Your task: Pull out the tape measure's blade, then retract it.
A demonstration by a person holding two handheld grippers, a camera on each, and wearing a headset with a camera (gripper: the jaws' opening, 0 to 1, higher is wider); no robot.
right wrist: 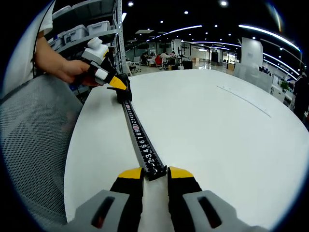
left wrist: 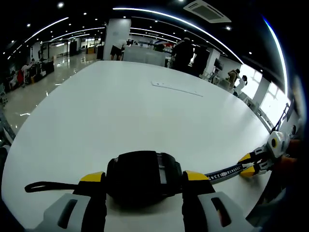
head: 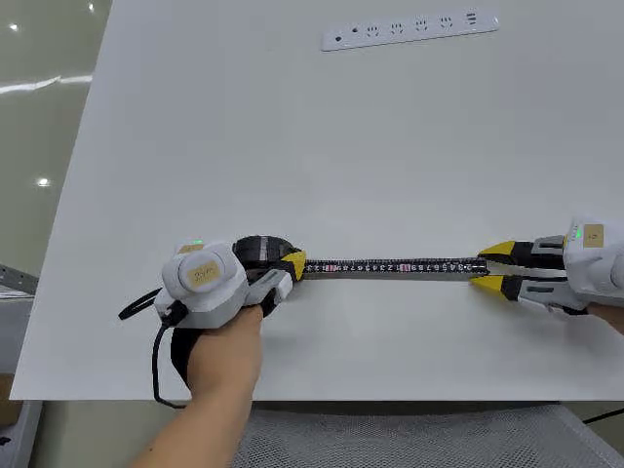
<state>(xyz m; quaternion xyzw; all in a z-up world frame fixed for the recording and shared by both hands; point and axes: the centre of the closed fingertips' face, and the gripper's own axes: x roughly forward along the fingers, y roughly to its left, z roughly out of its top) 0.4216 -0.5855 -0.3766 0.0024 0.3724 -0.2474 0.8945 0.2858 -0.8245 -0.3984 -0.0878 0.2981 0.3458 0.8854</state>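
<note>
Black tape measure case (left wrist: 144,169) sits at lower left of the head view, clamped across its sides by the left gripper (head: 273,273); the jaws are spread to the case's width and bear on it. Blade (head: 395,266) runs flat on the white table (head: 292,146) toward the right edge of the frame. There the right gripper (right wrist: 155,175) has its jaws drawn narrow, pinching the blade's end. A power strip (head: 409,29) lies at the top of the frame, well apart from the work.

Judgement: the blade is drawn out, so I am late in the pull or about to retract; I cannot tell which.

Notes for doing it well:
- Hold the case down on the table so the spring pull does not drag it.
- Move the right gripper only along the blade's own line, with no twist, or the blade may buckle.
- For the return, walk the pinched end back to the case rather than letting go, since a freed blade would probably whip.

Hard to make out:
- The end hook is buried between the right pads.
- The left gripper's body covers part of the case in the head view, and I see no lock button.
- I cannot see how much blade is left inside the case.
- The strap (left wrist: 48,186) runs off toward the left, and I cannot see how it joins the case.
</note>
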